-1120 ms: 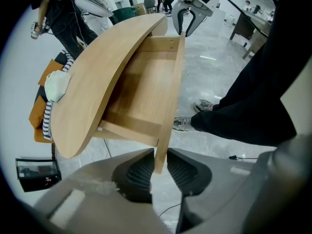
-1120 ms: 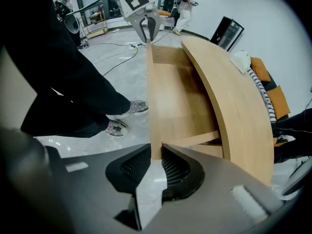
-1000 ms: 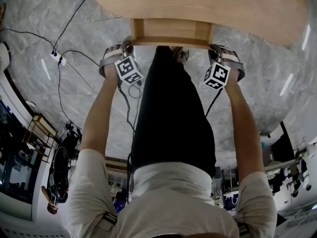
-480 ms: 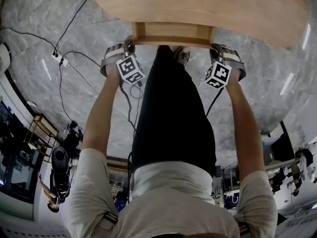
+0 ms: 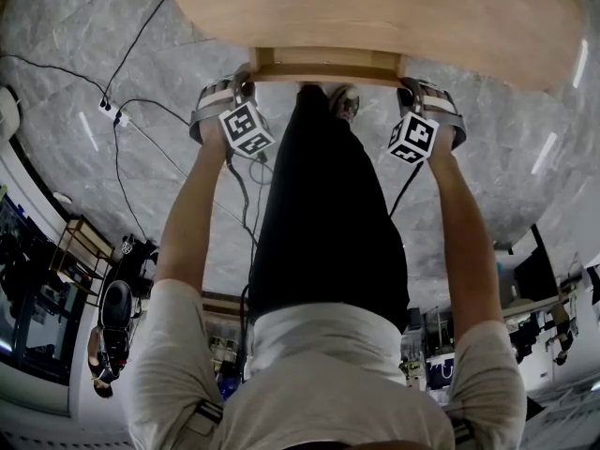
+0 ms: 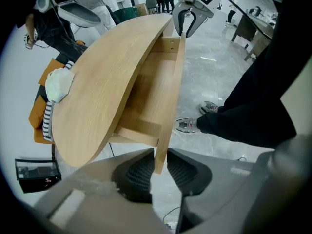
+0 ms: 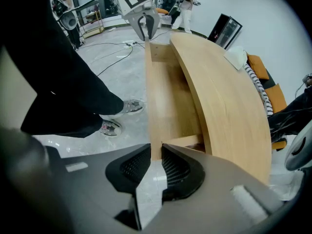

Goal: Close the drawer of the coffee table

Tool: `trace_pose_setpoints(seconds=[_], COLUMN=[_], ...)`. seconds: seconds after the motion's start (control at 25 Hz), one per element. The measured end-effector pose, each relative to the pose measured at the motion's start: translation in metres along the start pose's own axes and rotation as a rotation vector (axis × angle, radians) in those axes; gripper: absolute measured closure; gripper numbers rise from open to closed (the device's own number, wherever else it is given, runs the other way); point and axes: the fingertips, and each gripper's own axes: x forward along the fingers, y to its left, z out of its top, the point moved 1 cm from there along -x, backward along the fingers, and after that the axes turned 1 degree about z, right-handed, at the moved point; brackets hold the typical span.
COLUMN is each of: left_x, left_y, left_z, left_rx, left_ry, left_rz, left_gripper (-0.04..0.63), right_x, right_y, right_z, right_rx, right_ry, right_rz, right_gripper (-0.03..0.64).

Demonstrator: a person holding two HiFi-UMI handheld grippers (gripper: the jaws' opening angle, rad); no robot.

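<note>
The person wears a white shirt (image 5: 328, 373), black trousers (image 5: 323, 214) (and grey sneakers (image 5: 343, 102)).

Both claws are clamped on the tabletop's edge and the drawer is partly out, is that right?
Not the tabletop. The left claw and right claw each pinch the drawer front, one at either end, as the two gripper views show. The drawer is partly out.

Drawer (image 5: 323, 65) juts from coffee table (image 5: 375, 7); left gripper (image 5: 245, 80) on left end, right gripper (image 5: 409, 86) opposite.
</note>
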Motion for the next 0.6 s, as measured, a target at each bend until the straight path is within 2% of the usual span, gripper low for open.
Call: trace_pose_setpoints(seconds=[0.2,0.6], left_x=[0.001,0.002], left_y=[0.001,0.020], left_z=[0.004,0.002], left_rx=[-0.019,0.002], left_ry=[-0.020,-0.004], left_rz=[-0.032,0.004], left_gripper=[0.488,0.488], right_x=[0.001,0.002], right_y=[-0.006,-0.016], right_z=[0.002,0.006], right_rx=[0.000,0.014], right_ry=[0.002,-0.001], right_rz=[0.002,-0.001], right_gripper=[0.538,0.538])
